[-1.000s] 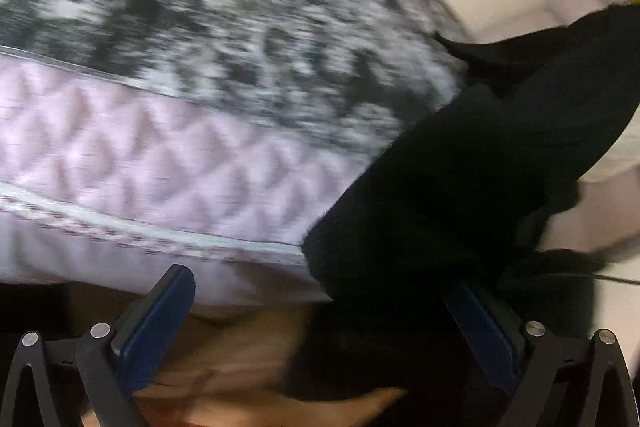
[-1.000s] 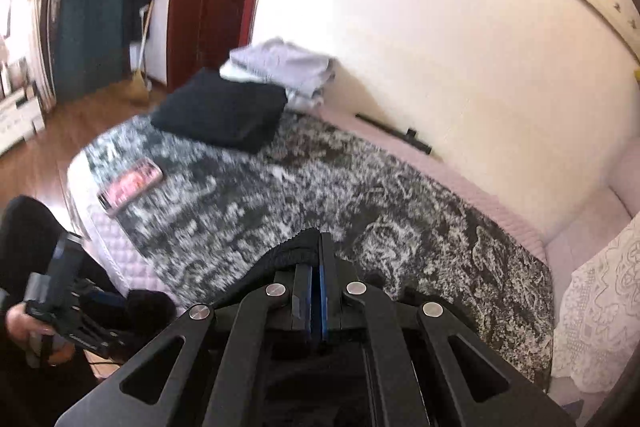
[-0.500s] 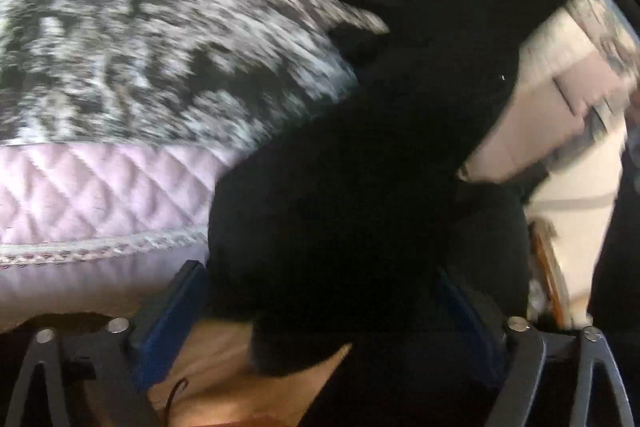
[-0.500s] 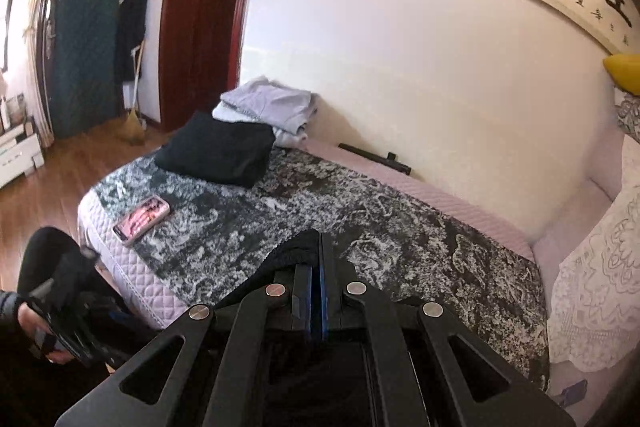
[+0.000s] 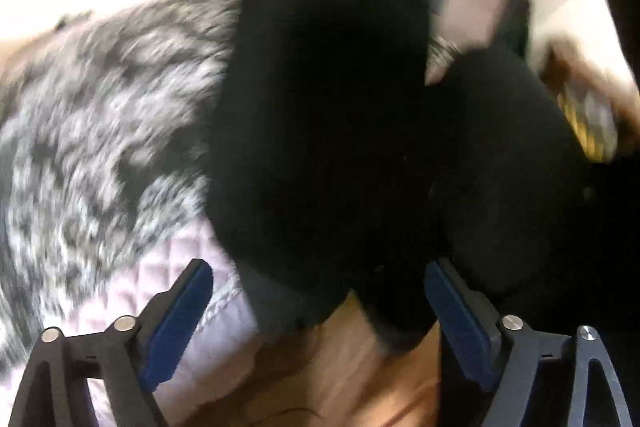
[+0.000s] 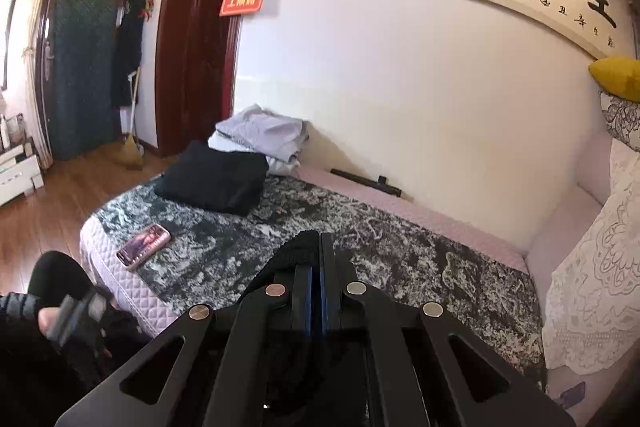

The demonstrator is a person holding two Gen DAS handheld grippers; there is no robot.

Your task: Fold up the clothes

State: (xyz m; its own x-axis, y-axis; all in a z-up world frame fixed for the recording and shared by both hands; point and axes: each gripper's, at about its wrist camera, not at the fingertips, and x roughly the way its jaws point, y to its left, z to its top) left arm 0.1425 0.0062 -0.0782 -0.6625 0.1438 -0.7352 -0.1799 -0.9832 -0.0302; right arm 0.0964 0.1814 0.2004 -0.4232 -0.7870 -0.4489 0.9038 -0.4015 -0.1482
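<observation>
Black garment point(image 5: 328, 115): you see matt, fuzzy knit cloth in the left wrist view's centre; it soaks up light.
Left gripper point(image 5: 318, 311): matt black plastic arms, blue rubbery-looking pads, shiny metal pins.
Right gripper point(image 6: 316, 291): the same matt black plastic with bright metal pins, lower centre of your right wrist view.
Bedspread point(image 6: 360, 247): mottled grey-black cloth, rough-looking.
Quilted cover point(image 5: 160, 267): pale lilac stitched cloth, faint sheen.
Floor point(image 6: 60, 203): glossy reddish wood, left edge.
Phone point(image 6: 143, 246): glossy, smooth face.
Pillow cover point(image 6: 600, 267): white lace cloth, right edge.
</observation>
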